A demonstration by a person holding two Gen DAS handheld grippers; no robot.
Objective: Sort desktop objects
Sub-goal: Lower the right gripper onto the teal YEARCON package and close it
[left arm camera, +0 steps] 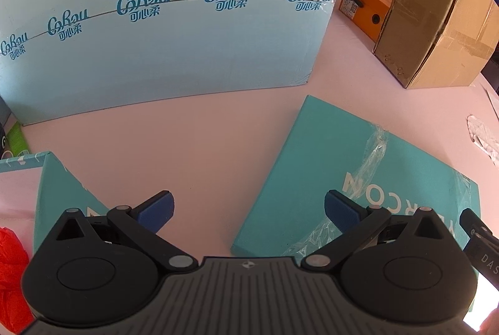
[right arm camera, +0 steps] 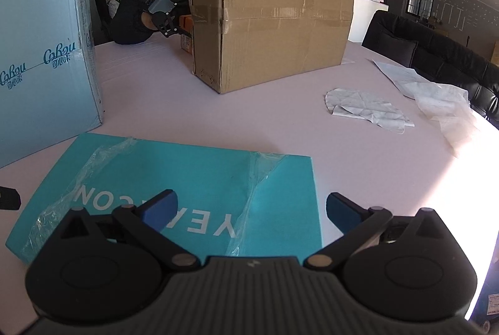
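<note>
Both sets of jaws spread wide, nothing pinched: left gripper (left arm camera: 249, 210), right gripper (right arm camera: 252, 211). The teal box (right arm camera: 174, 179) lies flat under the right gripper, toward eleven o'clock. Looks like the reach stage; next, grip its edge.

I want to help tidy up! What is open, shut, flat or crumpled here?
Left gripper: open, holding nothing.
Right gripper: open, holding nothing.
Teal flat box: lying flat, loose plastic wrap on it.
Brown cardboard box: shut, taped.
Light blue carton: standing, shut.
White paper: crumpled, on the table.
</note>
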